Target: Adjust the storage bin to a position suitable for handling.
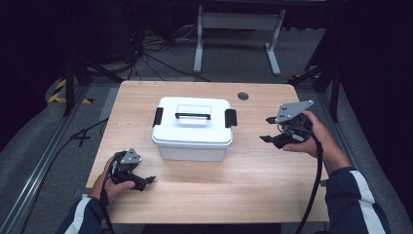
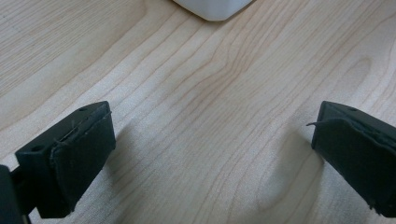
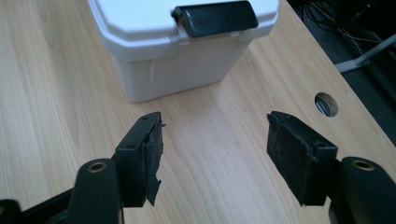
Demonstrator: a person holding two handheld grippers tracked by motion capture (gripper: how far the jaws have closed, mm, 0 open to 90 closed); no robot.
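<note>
White rectangular plastic box (image 1: 192,129), black latches, glossy lid, sits mid wood-grain table (image 1: 253,185). Your left gripper (image 1: 146,181) fingers wide, empty; your right gripper (image 1: 268,129) fingers apart, empty, facing box.

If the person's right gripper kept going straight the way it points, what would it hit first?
Most likely the white lidded plastic box, at its end with the black latch. The right gripper holds nothing, and bare wooden table lies between.

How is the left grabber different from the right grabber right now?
The left gripper sits low on the table, near the front edge; the right gripper is held up, farther back. The left gripper points past the white box; the right gripper faces its side clasp. Both are black, open and empty.
</note>
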